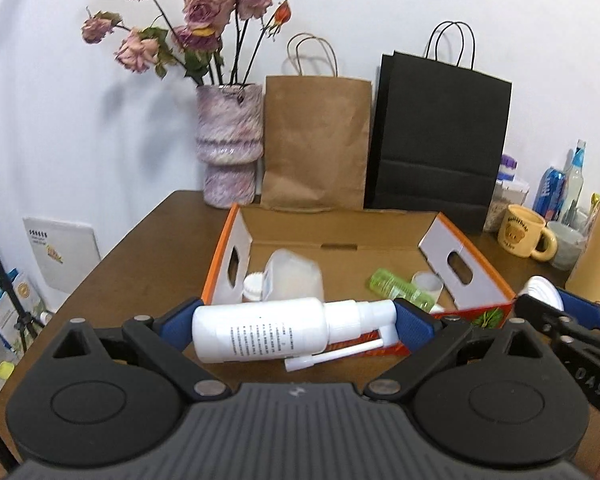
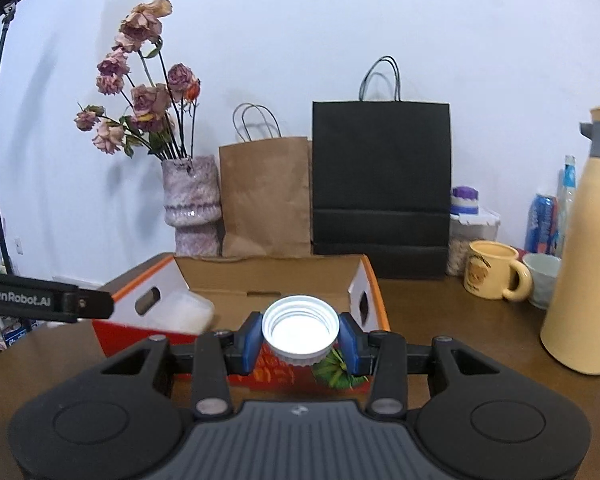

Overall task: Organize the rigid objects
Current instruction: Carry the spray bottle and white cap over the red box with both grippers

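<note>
Spray bottle [image 1: 260,330] clamped crosswise, box [image 1: 476,276] rim beyond

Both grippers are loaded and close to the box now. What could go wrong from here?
1. The left gripper holds the white spray bottle end to end, one pad on its narrow nozzle; it could pivot or slip out.
2. The bottle's thin spray tube hangs down and may catch the cardboard box front edge.
3. The right gripper pinches the white cap close beside the left gripper; they could bump.
</note>
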